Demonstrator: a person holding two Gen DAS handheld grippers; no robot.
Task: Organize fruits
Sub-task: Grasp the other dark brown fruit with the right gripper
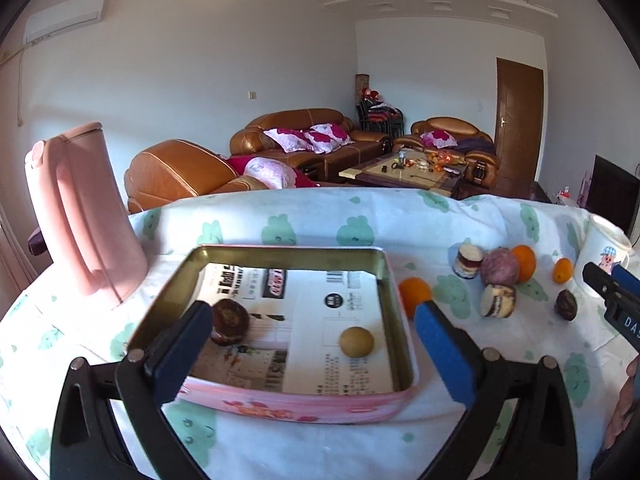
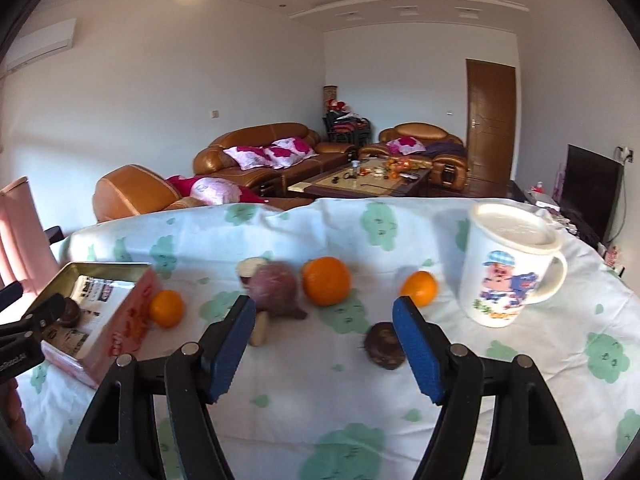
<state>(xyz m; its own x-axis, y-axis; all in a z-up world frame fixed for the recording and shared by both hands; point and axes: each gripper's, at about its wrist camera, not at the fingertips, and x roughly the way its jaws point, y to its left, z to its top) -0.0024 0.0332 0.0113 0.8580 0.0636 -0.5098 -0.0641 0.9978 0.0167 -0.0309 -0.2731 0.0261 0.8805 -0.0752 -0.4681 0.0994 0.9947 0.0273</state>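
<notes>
A pink tin box [image 1: 396, 276] lined with printed paper holds a dark brown fruit [image 1: 230, 320] and a small tan round fruit [image 1: 356, 342]. My left gripper [image 1: 312, 344] is open and empty above the box. Right of the box lie an orange [image 1: 414, 294], a purple round fruit [image 1: 499, 266], cut pieces [image 1: 497, 300], more oranges [image 1: 526, 262] and a dark fruit [image 1: 566, 305]. My right gripper [image 2: 324, 350] is open and empty just in front of the dark fruit [image 2: 386, 346], with the purple fruit [image 2: 274, 290] and oranges [image 2: 326, 280] beyond. The box also shows at left [image 2: 132, 316].
A pink kettle [image 1: 84, 216] stands left of the box. A white lidded cartoon mug [image 2: 508, 264] stands at the right. The table has a white cloth with green prints [image 2: 360, 420]. Sofas and a coffee table lie beyond the far edge.
</notes>
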